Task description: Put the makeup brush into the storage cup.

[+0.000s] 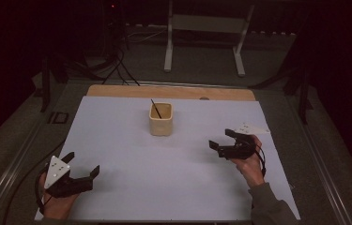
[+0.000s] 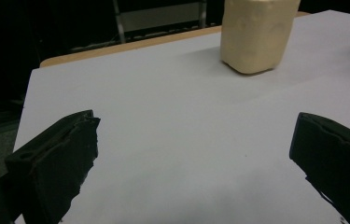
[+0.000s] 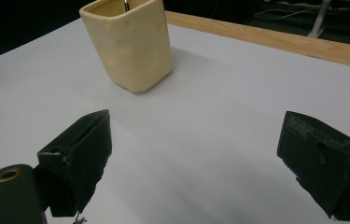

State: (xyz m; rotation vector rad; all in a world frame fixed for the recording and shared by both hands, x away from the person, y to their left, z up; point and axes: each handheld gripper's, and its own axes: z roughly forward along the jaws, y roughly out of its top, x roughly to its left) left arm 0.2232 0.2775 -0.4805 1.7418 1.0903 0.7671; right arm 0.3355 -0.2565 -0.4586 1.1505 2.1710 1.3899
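Both the left gripper (image 1: 80, 165) and right gripper (image 1: 222, 138) gape wide, empty. The cream square cup (image 1: 160, 119), holding 1 thin dark stick (image 1: 156, 108), stands mid-table, far; a careless 1-sided nudge could tip it.

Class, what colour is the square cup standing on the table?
Pale cream-yellow; the cup shows best in the right gripper view.

The room is dim. A white sheet (image 1: 117, 140) covers the wooden table (image 1: 117, 90). Beyond it, on grey floor (image 1: 202, 61), stands a white frame (image 1: 169, 42), with dark cables (image 1: 117, 70) to its left.
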